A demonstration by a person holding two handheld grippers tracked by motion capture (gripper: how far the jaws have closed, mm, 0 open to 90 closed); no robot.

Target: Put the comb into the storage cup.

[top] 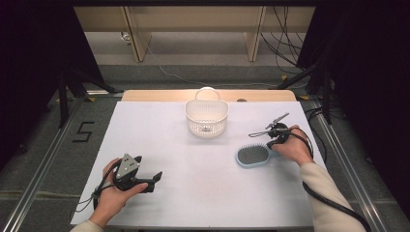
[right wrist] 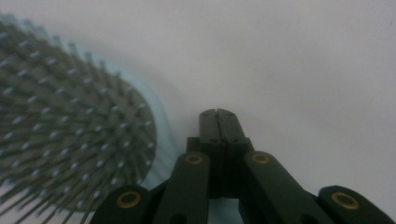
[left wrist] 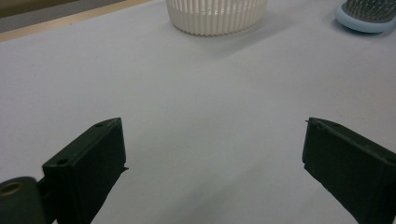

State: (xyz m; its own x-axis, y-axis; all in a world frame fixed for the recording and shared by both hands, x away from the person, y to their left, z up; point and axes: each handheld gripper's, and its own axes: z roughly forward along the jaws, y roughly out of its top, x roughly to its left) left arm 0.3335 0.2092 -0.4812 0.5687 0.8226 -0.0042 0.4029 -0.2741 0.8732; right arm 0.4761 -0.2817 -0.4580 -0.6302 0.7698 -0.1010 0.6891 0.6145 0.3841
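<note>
Hairbrush (top: 253, 155) on the white table (top: 193, 183), just beside the right gripper (right wrist: 218, 113).
Right gripper view shows jaws pressed together, empty; left gripper (left wrist: 215, 140) gapes wide, facing the basket (left wrist: 217, 16).

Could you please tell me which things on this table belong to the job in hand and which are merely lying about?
In the job:
- hairbrush, beside the shut right gripper
- white basket, the likely destination

Lying about:
- left gripper, open over bare table
- cables on the floor behind
</note>
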